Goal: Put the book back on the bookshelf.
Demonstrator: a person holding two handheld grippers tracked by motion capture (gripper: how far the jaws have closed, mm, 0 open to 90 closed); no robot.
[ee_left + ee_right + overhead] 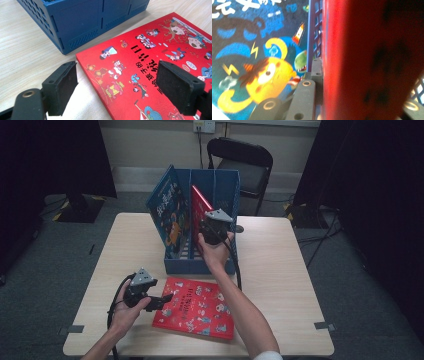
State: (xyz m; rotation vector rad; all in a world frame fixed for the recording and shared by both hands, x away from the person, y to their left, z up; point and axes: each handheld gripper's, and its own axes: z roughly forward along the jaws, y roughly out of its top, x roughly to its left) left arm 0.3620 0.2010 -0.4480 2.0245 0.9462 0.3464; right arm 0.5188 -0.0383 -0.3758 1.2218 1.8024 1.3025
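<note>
Grey carpet surrounds a pale wooden bench (280, 270). On it, the right tongs (209, 231) are clamped on an upright red book (199, 205), which stands in the middle slot of a blue file rack (227, 185); in the right gripper view the red cover sits between the jaws. The left tongs (120, 85) stand apart, straddling the near corner of a second red picture book (155, 65) lying flat just before the rack. A blue book (167, 207) leans in the rack's left slot.
</note>
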